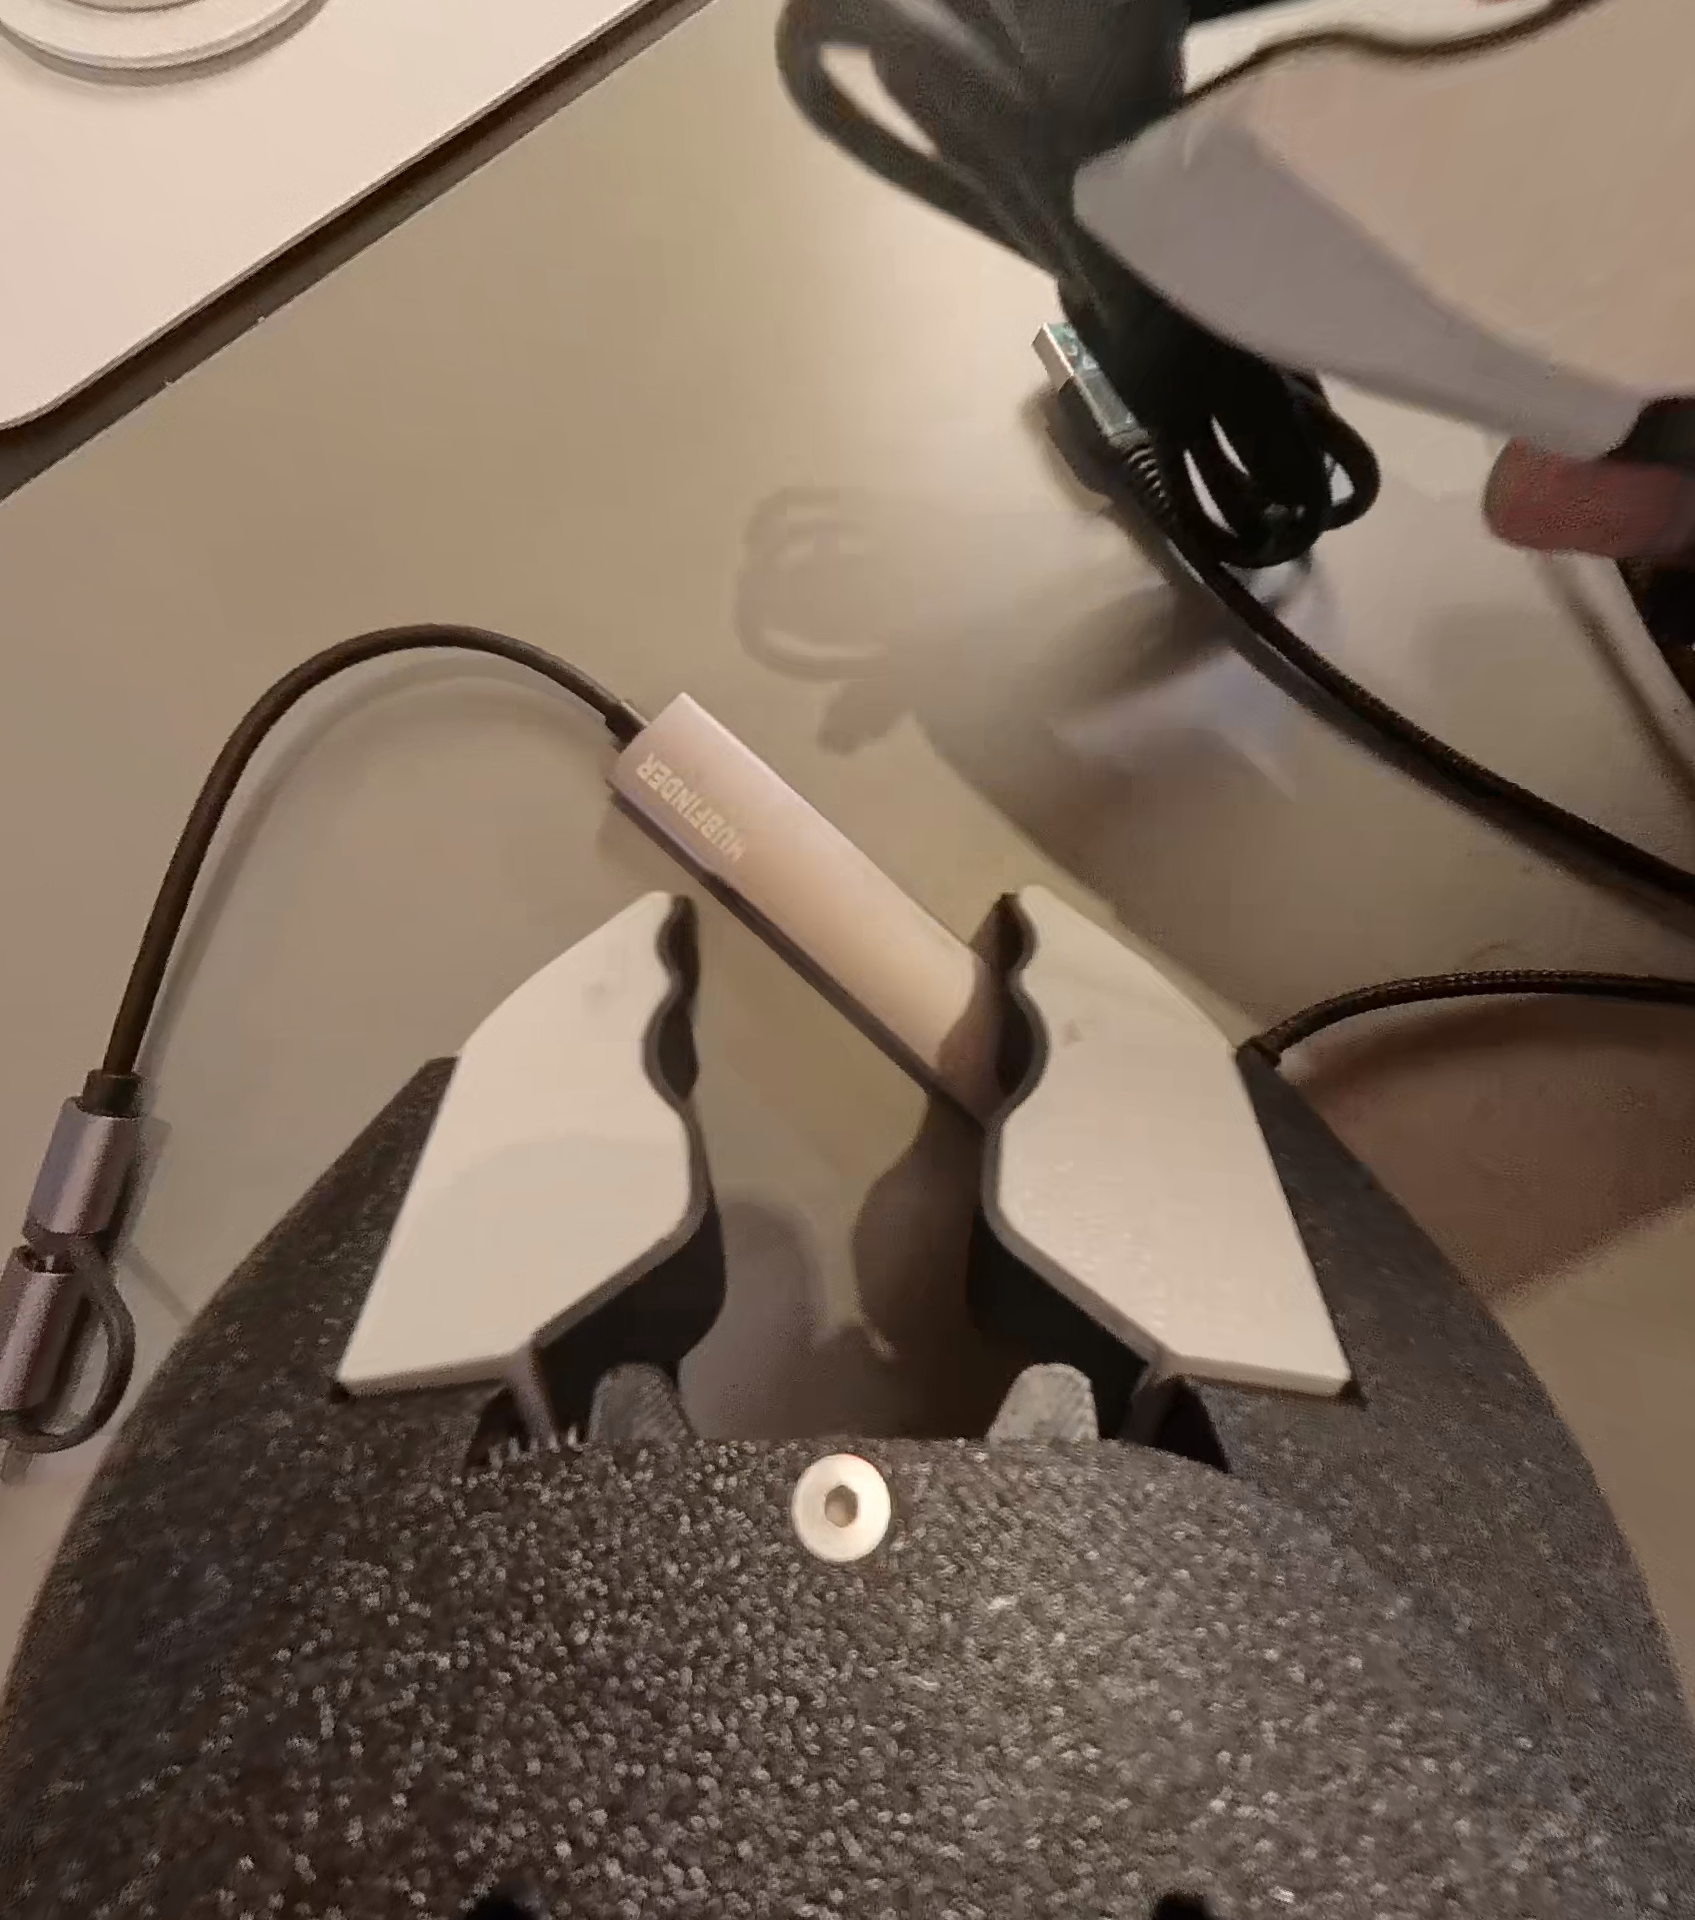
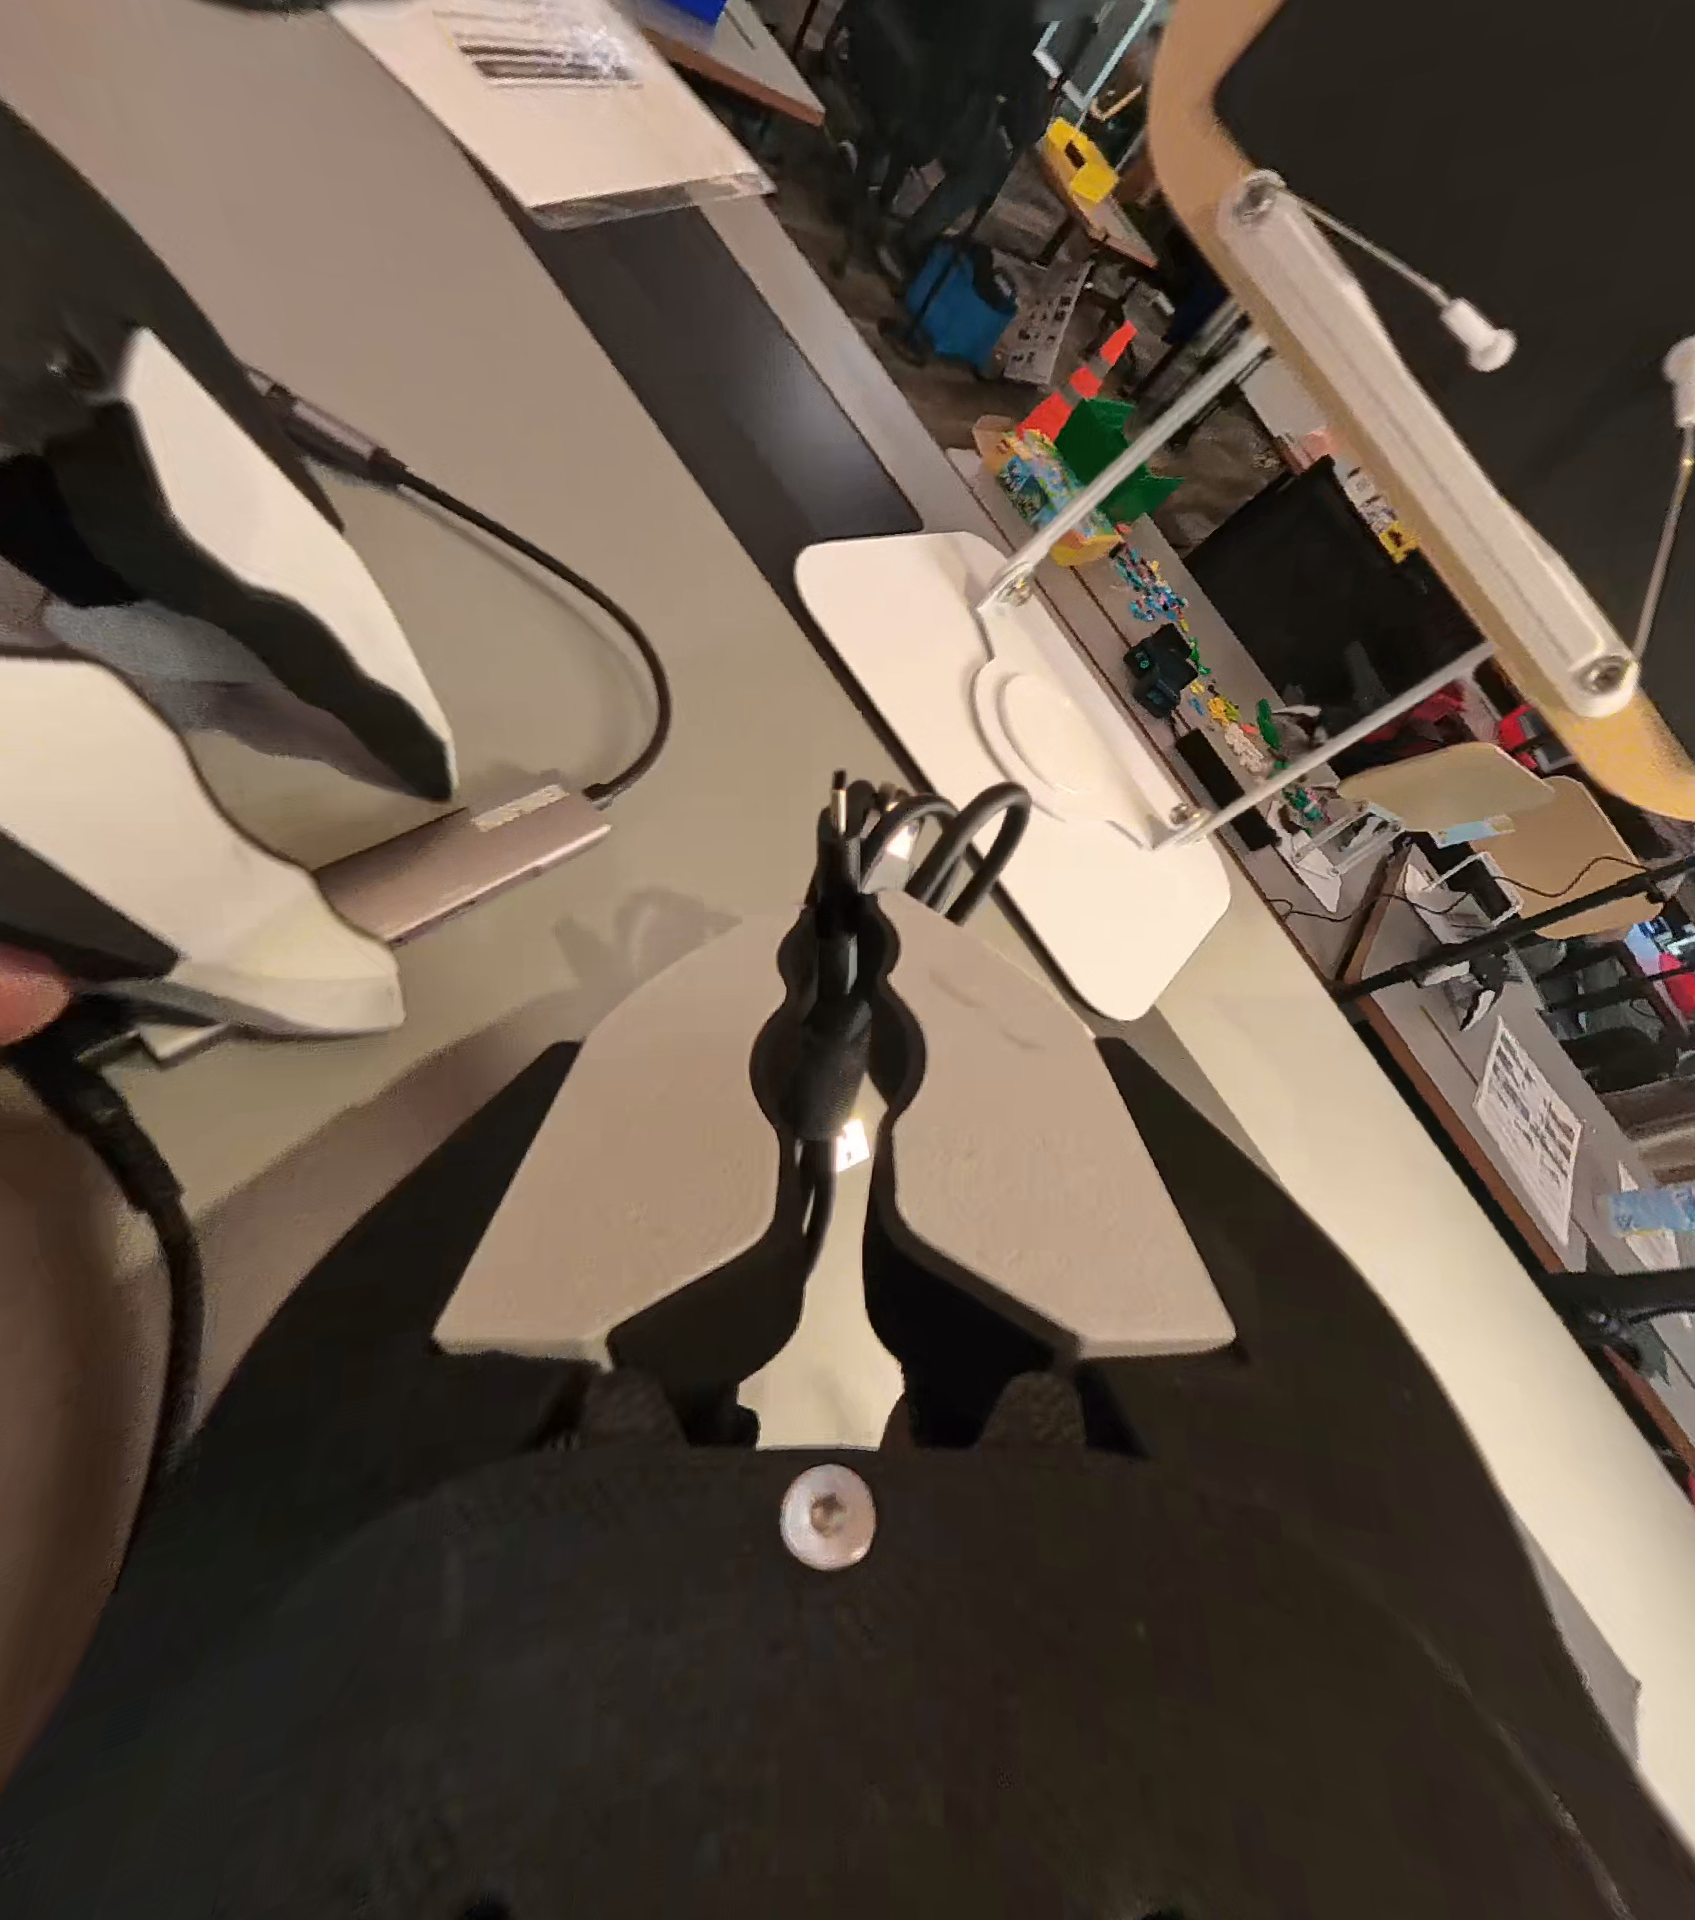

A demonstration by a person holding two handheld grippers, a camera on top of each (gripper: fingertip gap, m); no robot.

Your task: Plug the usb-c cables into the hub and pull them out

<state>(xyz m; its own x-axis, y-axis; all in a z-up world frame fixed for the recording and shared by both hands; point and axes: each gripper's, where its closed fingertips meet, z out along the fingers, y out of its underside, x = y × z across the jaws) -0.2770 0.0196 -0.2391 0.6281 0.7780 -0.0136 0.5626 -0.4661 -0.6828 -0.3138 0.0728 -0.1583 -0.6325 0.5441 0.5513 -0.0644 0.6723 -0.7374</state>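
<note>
A slim silver hub (image 1: 801, 883) lies on the beige table, aslant between the fingers of my left gripper (image 1: 838, 914). The jaws stand wide apart and straddle the hub's near end. The hub's short black lead curves left to a grey plug with a tethered adapter (image 1: 84, 1195). My right gripper (image 2: 838, 925) is shut on a bundle of black cables (image 2: 843, 997), with a USB-C plug (image 2: 838, 800) sticking out past the fingertips. In the left wrist view the bundle (image 1: 1238, 447) hangs blurred at top right, a USB-A plug (image 1: 1082, 384) at its side. The hub also shows in the right wrist view (image 2: 469, 862).
A white base plate (image 2: 1061, 883) with a clear stand sits just beyond the right gripper; it also shows in the left wrist view (image 1: 95, 208). A black mat (image 2: 718, 364) and a clear-sleeved sheet (image 2: 594, 114) lie farther off. Braided cables (image 1: 1549, 831) trail right. A fingertip (image 1: 1570, 509) shows. Tip to tip, the grippers are about 10 cm apart.
</note>
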